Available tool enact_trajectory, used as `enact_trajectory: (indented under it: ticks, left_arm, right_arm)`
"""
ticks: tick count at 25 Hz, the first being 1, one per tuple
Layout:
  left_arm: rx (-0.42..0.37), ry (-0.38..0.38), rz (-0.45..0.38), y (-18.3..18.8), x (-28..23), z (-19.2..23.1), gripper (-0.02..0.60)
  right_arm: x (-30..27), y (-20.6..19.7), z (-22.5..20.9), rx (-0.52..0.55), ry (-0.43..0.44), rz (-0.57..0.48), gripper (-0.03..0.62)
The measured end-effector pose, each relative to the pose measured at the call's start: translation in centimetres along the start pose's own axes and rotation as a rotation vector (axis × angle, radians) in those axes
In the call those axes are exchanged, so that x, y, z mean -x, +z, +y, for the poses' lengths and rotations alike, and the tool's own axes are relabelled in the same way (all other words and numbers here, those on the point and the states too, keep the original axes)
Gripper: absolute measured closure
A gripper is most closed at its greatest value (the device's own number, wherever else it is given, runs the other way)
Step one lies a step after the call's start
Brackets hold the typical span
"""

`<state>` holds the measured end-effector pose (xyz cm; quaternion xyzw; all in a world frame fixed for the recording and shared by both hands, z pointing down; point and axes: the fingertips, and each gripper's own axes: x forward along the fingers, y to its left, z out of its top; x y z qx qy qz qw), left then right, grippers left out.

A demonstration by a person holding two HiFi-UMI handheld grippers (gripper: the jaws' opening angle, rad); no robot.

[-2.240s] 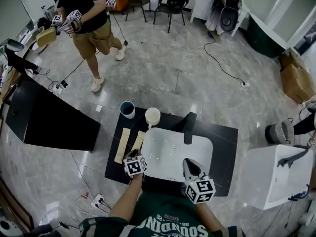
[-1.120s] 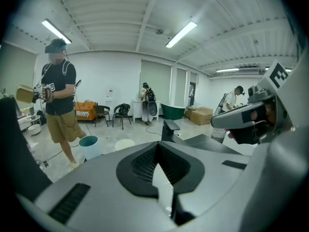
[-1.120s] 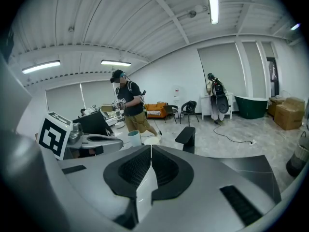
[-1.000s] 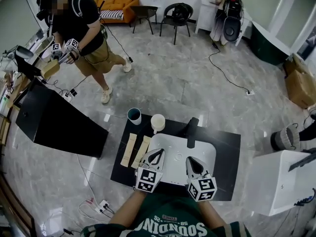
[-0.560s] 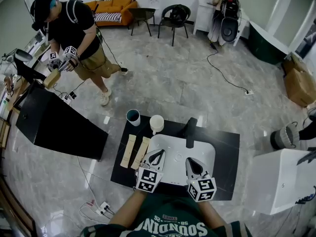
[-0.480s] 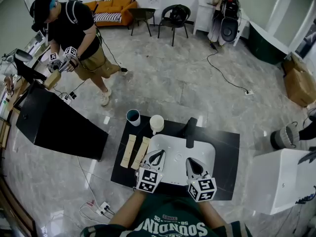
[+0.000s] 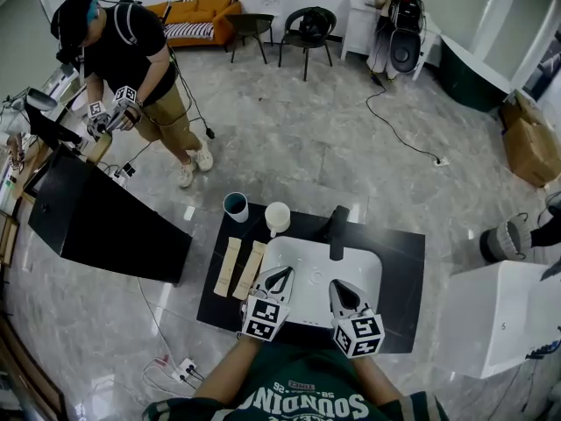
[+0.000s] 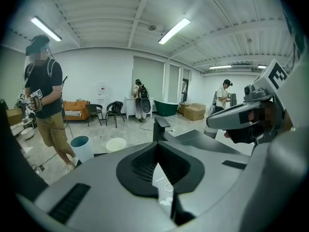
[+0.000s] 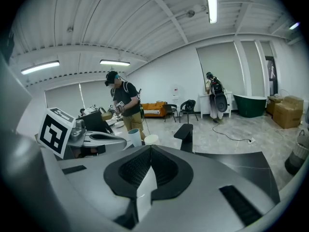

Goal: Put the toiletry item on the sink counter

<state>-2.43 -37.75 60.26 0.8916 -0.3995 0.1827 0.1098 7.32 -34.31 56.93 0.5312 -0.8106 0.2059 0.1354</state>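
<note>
Left hand-held gripper now over sink

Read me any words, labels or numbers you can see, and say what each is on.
"SOUNDING", likely, seen upside down: white block letters on the wearer's green shirt.
Smaller print beside it: too small to read.
Marker cubes on the left gripper and right gripper: square code patterns, no words.
Two flat packets on the counter: no print legible.

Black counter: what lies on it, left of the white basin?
Two pale flat packets side by side, with a blue cup and a cream cup farther back. The left gripper and right gripper cover the basin's near rim.
</note>
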Motion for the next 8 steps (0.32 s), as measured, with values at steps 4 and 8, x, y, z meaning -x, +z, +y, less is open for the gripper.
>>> enact_trajectory:
  ticks: [4,8]
  left_arm:
    - [0.006,-0.002,0.011,-0.55,0.04,-0.09,0.571]
    - [0.009,-0.004,0.013,-0.75,-0.01,0.07,0.572]
  right_arm:
    - [0.14,-0.46,0.09,0.003,0.002,0.010,0.553]
    - [0.00,-0.47,0.24,0.002,0.005,0.009,0.553]
